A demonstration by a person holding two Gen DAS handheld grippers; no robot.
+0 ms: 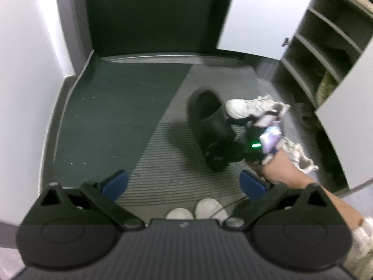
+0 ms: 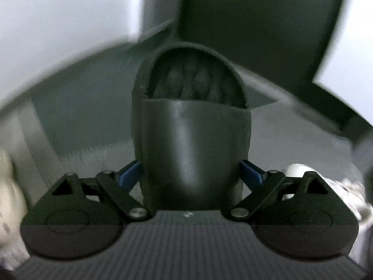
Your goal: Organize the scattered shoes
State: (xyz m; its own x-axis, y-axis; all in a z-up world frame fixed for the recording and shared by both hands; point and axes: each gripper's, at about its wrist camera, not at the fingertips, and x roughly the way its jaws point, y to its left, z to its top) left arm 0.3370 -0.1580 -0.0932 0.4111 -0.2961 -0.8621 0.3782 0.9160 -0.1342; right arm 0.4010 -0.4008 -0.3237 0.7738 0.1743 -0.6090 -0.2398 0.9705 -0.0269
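Left gripper (image 1: 184, 182): jaws spread, nothing between them, over ribbed mat (image 1: 163, 144). To its right, black slipper (image 1: 209, 128) up off the mat, clamped across its toe end by right gripper (image 2: 191, 172), blue pads (image 2: 128, 175) against both sides. Risks slipping out of the wide hold, dropping onto white sneaker (image 1: 247, 107) short of shoe rack (image 1: 326, 46).
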